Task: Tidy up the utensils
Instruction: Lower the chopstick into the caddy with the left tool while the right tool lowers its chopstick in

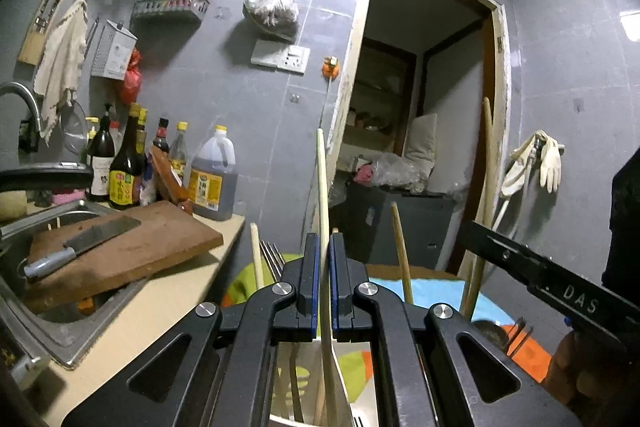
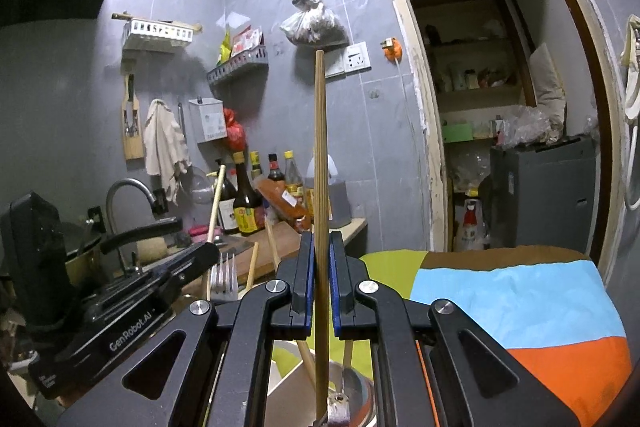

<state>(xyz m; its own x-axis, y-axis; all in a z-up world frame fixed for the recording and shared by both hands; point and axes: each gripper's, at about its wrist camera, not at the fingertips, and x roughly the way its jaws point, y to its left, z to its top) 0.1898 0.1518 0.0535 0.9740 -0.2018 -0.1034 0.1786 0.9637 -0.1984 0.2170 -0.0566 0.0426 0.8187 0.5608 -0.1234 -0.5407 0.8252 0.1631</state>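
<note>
The left hand-held gripper (image 1: pixel 325 279) is clamped on a pale flat wooden spatula handle (image 1: pixel 322 187), upright above a steel utensil holder (image 1: pixel 360 379). The right hand-held gripper (image 2: pixel 322 279) pinches a long brown ribbed wooden handle (image 2: pixel 320 155), upright over the multicoloured cloth (image 2: pixel 520 307), beside a steel fork (image 2: pixel 224 273).

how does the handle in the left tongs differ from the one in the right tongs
The handle in the left tongs is a pale, smooth handle that widens into a flat blade below. The handle in the right tongs is a darker brown handle, straight and finely ribbed, rising higher above its grip. Both are wooden, near upright and clamped.
</note>
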